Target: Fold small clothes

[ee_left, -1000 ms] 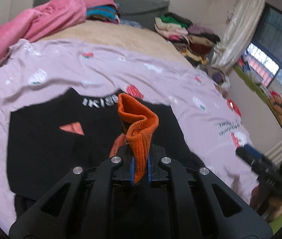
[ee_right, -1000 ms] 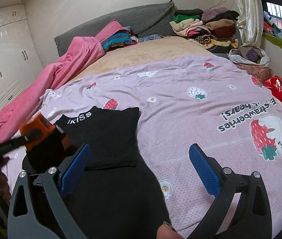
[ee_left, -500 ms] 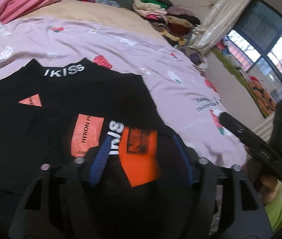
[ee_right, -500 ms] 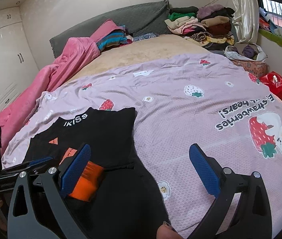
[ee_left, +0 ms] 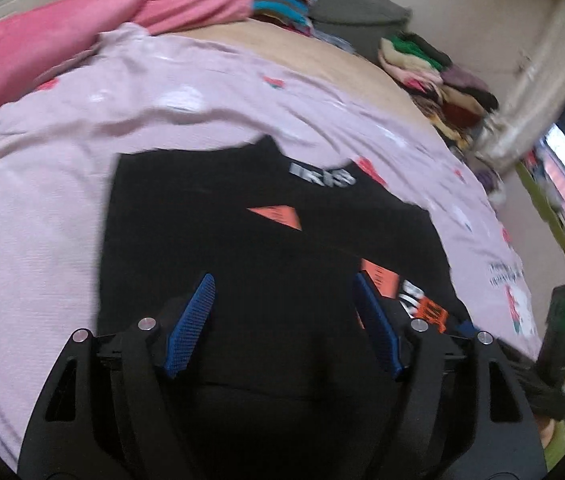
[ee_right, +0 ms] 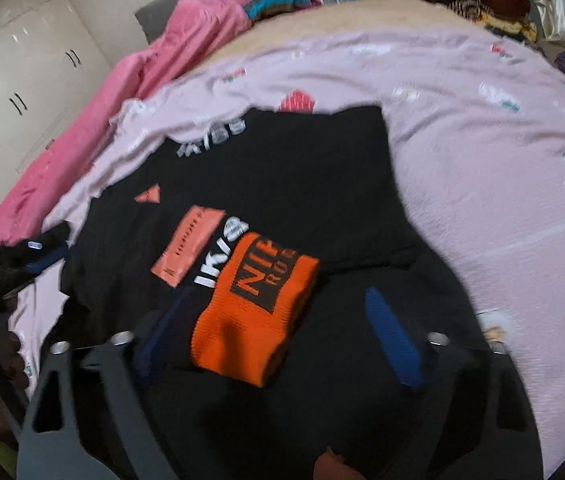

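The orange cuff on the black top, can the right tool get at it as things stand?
Probably yes. The orange cuff lies on top of the black top, uncovered, between the right tool's closing pads, which do not yet press it.

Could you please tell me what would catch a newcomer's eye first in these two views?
Probably the bright orange cuff lying on the black sweater, right in front of the right gripper, whose fingers are closing around it without touching. Next, the lilac strawberry-print bedspread under the sweater, and the pink blanket heaped along its far edge.
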{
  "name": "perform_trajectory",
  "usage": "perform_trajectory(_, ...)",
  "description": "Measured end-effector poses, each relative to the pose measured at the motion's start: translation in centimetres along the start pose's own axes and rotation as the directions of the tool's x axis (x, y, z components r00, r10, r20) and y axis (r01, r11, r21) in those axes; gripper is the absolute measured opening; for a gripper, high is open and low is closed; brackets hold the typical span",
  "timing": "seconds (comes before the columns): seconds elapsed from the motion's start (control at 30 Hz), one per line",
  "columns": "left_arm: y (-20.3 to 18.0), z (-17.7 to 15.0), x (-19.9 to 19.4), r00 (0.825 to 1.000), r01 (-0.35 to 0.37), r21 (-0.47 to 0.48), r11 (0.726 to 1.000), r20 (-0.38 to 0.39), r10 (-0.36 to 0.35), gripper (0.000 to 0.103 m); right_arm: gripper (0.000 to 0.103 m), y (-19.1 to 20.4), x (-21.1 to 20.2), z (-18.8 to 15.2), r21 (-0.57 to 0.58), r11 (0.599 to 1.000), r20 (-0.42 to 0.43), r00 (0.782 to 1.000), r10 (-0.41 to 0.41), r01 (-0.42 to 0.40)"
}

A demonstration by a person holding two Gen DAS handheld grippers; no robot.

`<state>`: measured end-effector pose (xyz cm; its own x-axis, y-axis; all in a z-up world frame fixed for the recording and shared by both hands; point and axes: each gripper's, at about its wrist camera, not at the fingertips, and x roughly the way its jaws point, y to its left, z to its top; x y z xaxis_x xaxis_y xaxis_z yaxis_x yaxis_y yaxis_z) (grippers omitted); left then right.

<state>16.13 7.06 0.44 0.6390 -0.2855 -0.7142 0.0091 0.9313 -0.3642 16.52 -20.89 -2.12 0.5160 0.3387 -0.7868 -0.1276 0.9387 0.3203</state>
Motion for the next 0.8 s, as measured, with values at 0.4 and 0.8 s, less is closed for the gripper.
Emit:
perform_trajectory(0.4,3.9,1.1,-2.9,0.997,-0.021,-0.076,0.997,0.076,0.027,0.063,0.007,2.9,-1.3,0.9,-0.142,0.99,0.074,0.997,0.036,-0.025)
perform_trajectory(0.8,4.5,1.8,-3.0,0.996,-0.028,-0.091,0.995,0.087,0.036,0.063,0.007,8.1,-6.0,7.4,-0.461,0.887,0.283,0.951,0.121,0.025)
